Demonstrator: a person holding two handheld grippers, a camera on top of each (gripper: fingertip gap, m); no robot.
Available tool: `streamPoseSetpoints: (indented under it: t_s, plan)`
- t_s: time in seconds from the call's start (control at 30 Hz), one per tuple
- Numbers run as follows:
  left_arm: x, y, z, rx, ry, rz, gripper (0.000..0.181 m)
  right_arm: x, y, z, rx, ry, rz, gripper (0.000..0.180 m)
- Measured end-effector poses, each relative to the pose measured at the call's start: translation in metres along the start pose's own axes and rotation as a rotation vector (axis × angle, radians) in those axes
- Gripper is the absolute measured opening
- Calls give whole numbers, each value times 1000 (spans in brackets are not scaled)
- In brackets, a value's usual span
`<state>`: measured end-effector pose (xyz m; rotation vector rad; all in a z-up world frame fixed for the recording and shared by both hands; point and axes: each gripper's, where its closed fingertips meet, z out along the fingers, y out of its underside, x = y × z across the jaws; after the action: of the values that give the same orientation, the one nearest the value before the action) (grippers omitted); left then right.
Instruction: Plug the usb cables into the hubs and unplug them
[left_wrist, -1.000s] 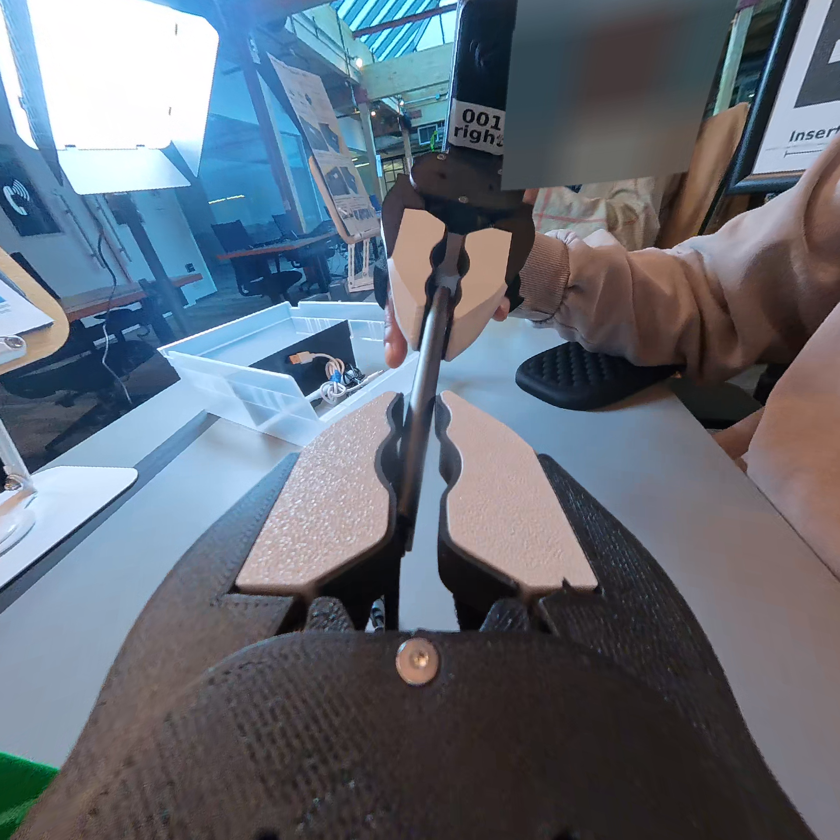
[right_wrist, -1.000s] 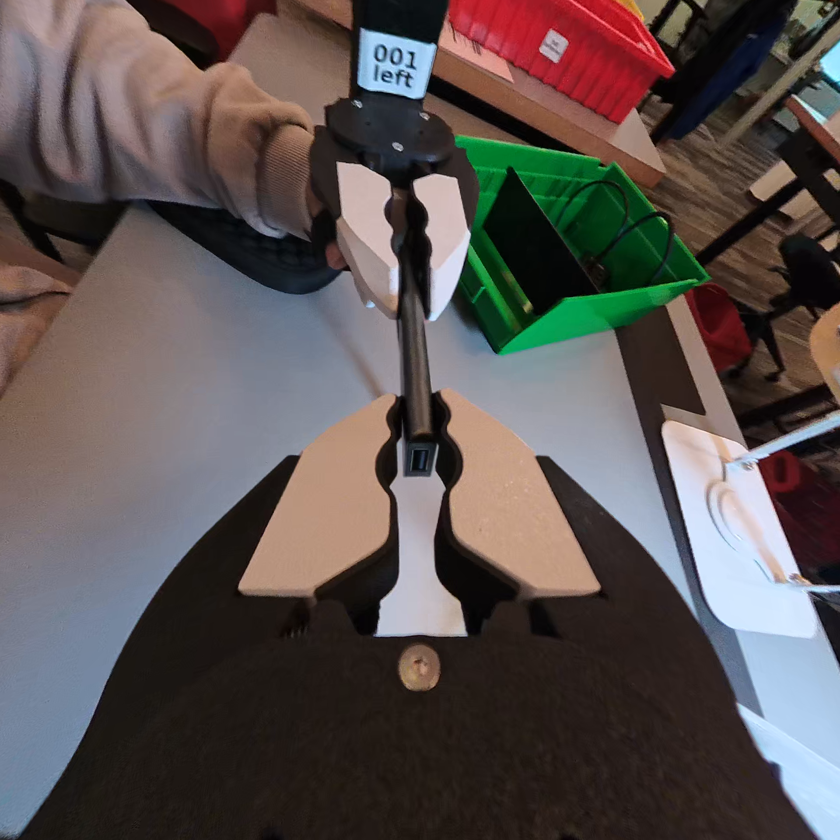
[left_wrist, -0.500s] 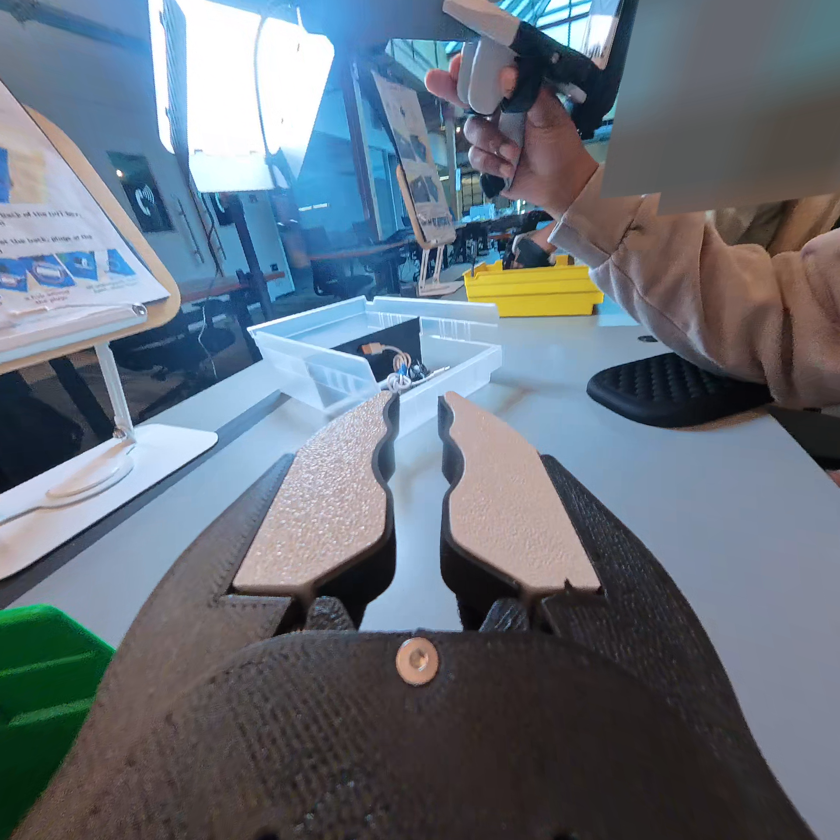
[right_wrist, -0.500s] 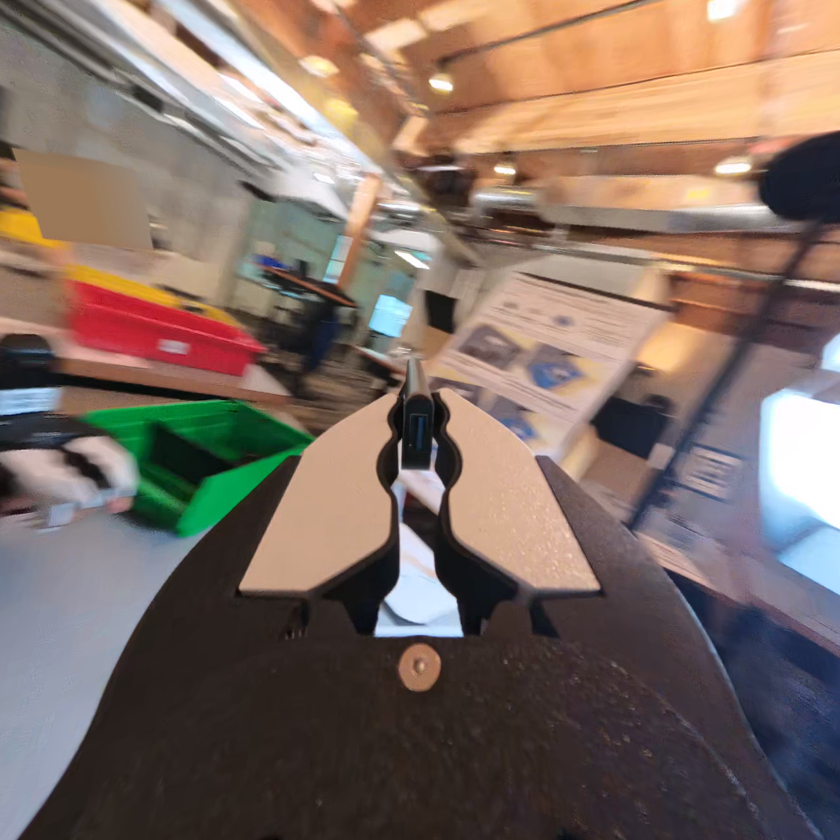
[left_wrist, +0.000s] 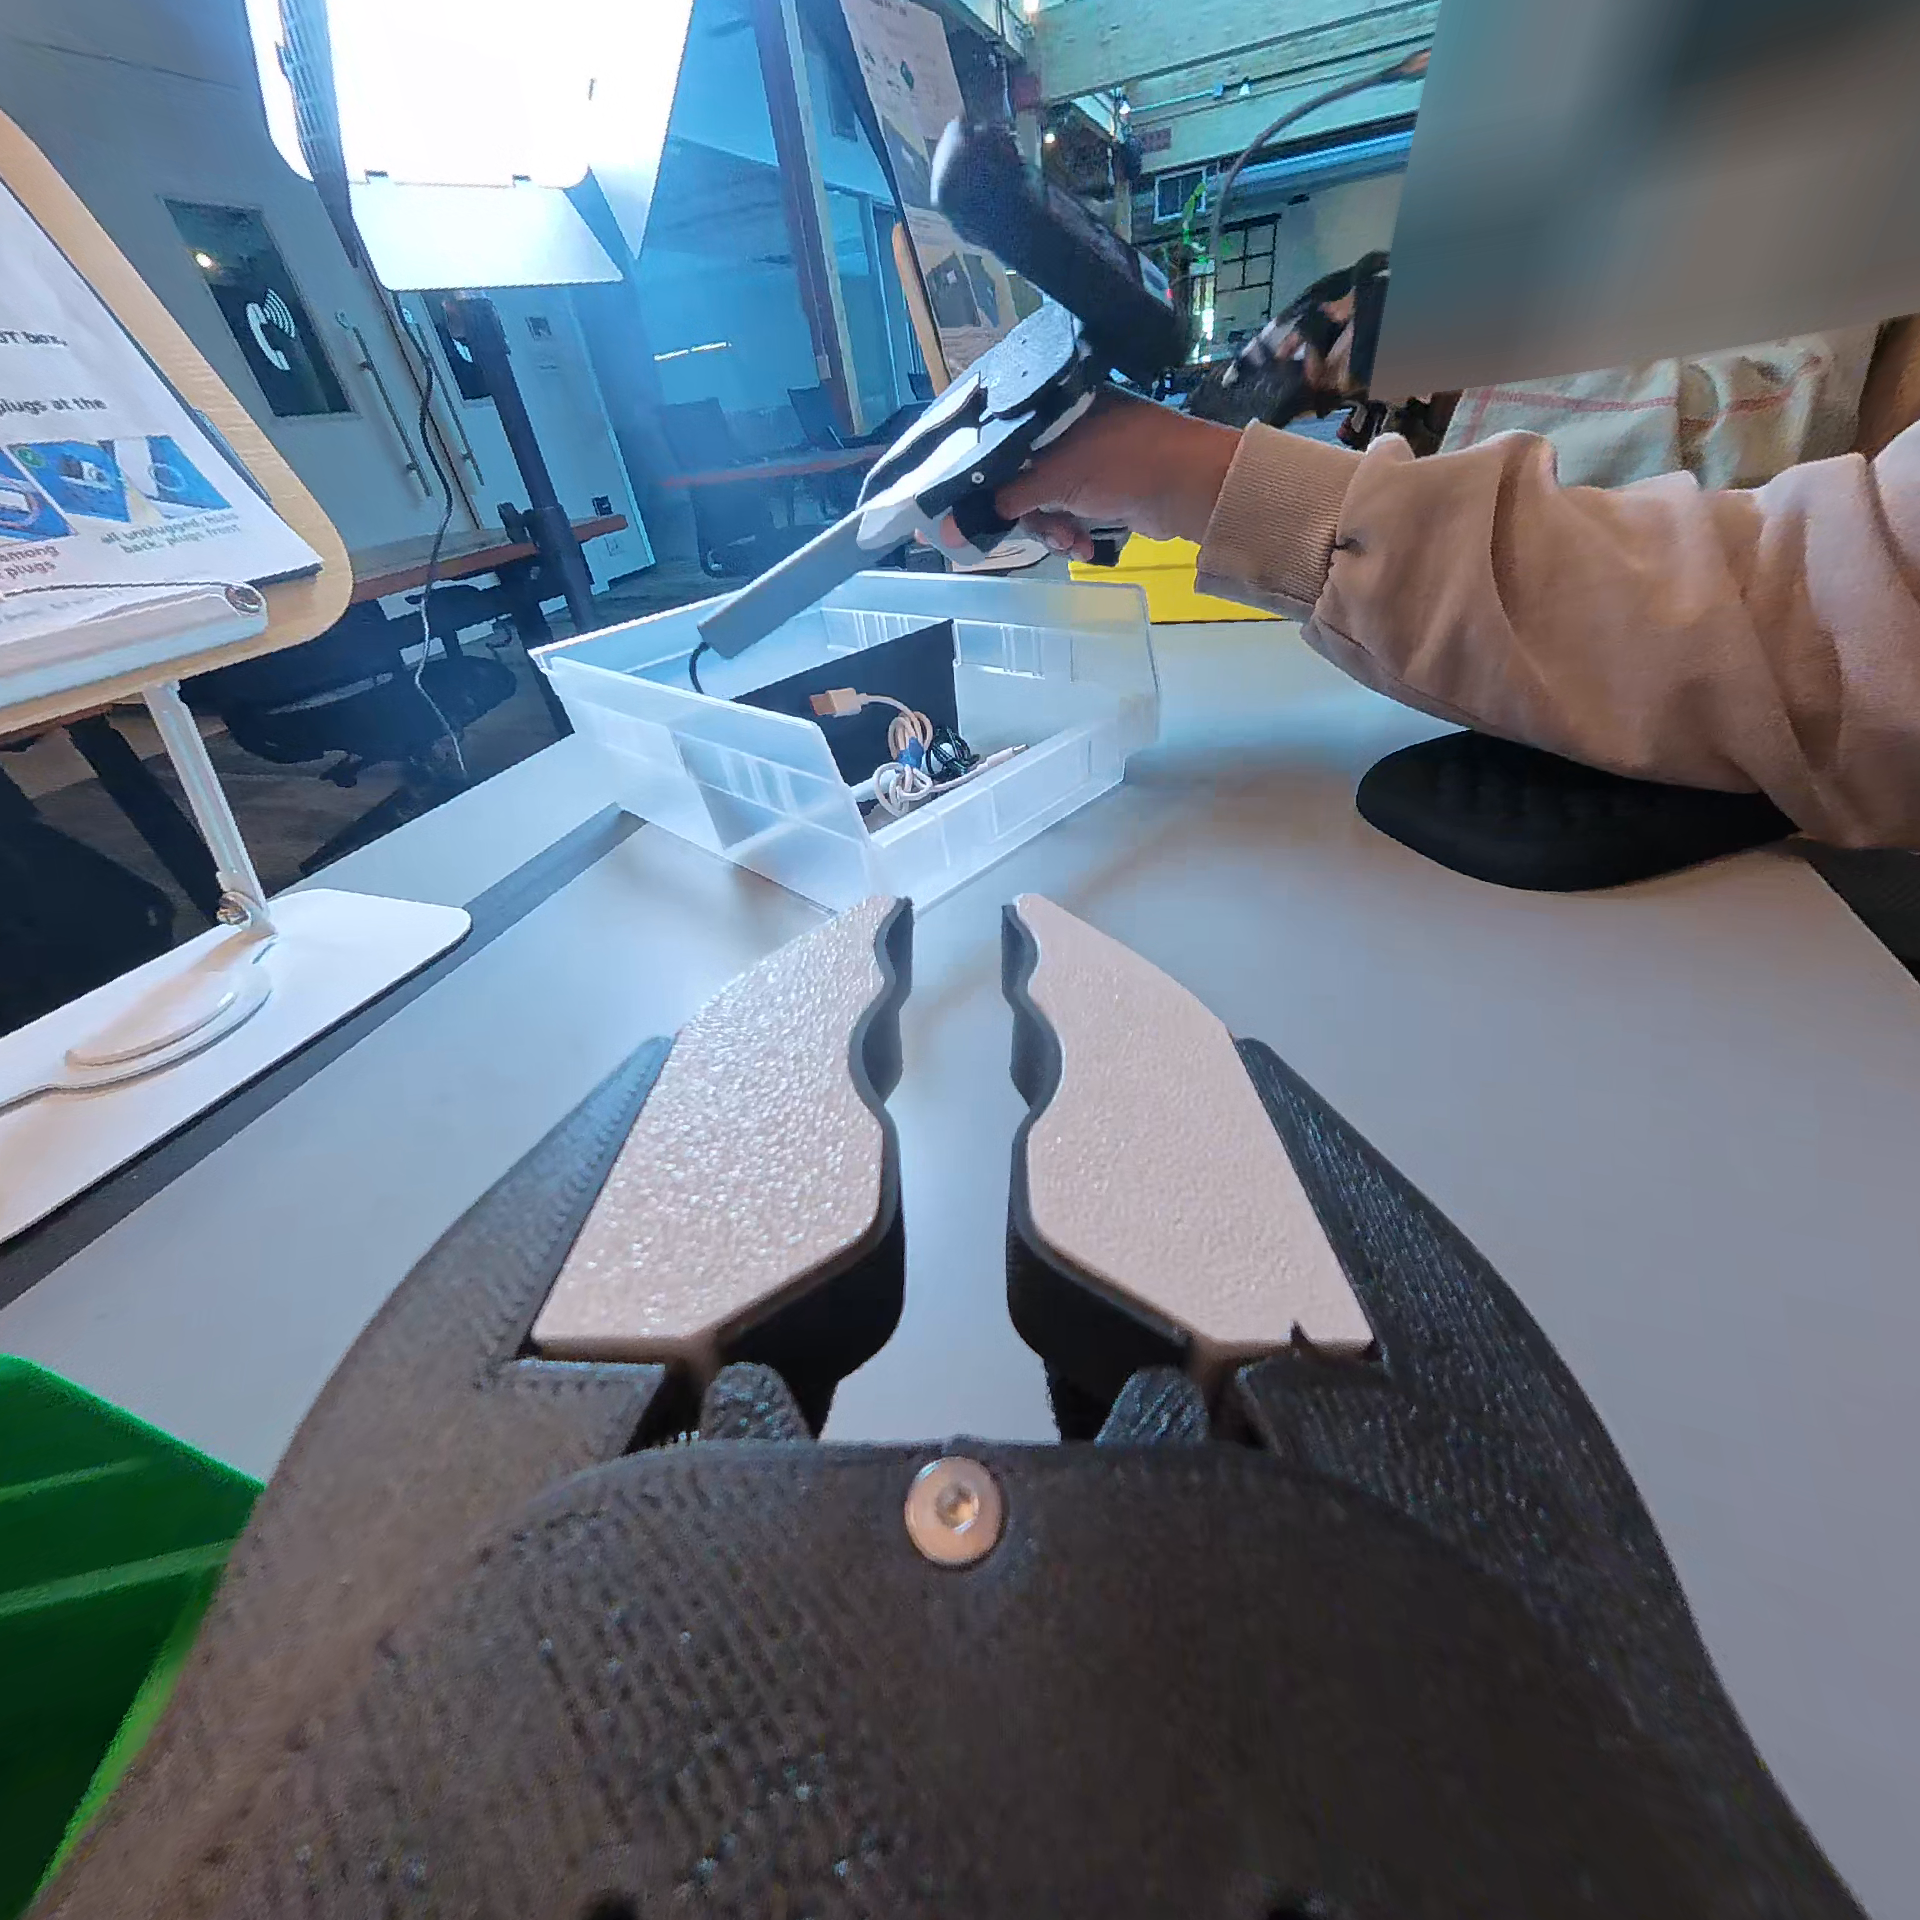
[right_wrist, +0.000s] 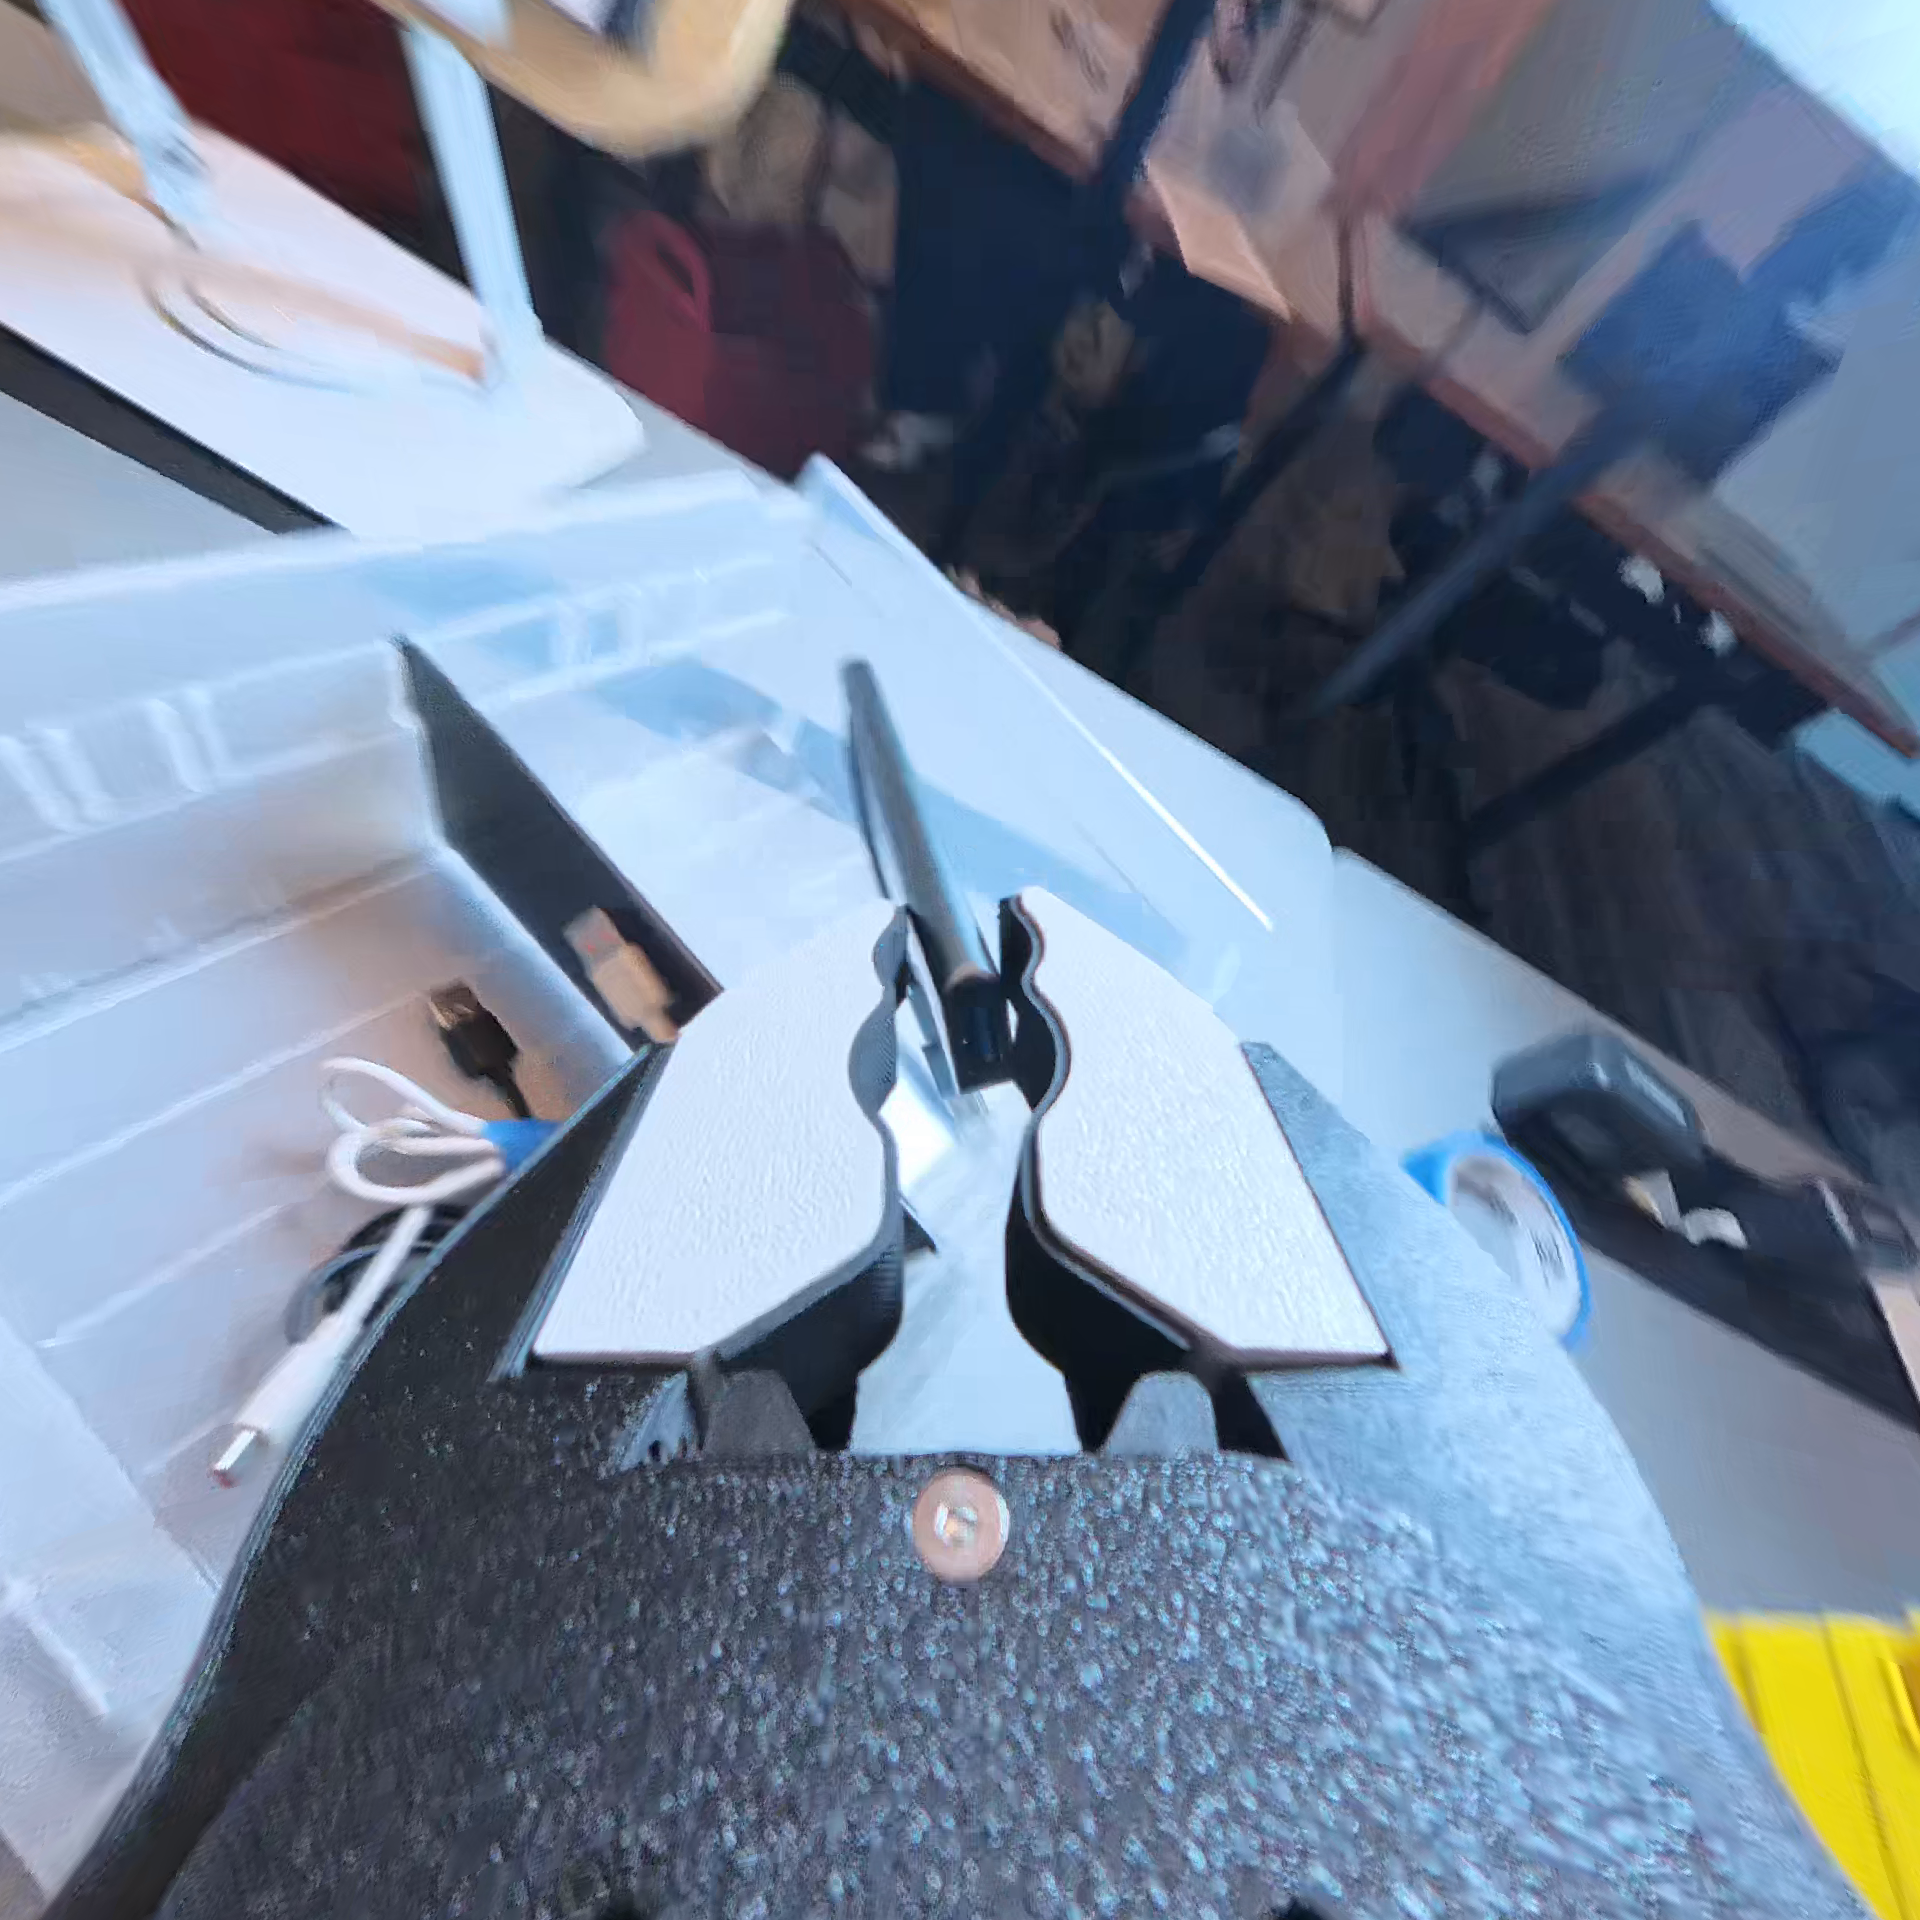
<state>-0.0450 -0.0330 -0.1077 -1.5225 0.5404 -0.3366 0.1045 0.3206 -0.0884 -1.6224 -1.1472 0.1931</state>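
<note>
My left gripper hovers over the smooth grey table, its pebbled pale fingers narrowly parted around nothing. My right gripper pinches the slim, dark, bar-shaped hub above the translucent plastic bin, where coiled cables lie; through the blur, the grip looks firm.

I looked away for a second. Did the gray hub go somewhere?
Yes. The right gripper carried the hub away from the left gripper and down over the clear bin, tip pointing in.
</note>
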Motion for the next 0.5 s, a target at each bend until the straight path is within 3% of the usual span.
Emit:
streamPoseSetpoints:
  t_s: [0.03,0.17,0.27,0.5]
  plan:
    - [1,1,1,-6,3,3,16,10,11,2,-64,51,10,24]
    - [6,5,3,-37,16,22,16,37,25,-4,-81,103,175,43]
    - [7,11,5,-64,19,36,16,58,17,-18,27,96,342,42]
    - [5,14,6,-80,11,32,16,73,-2,-42,196,54,434,39]
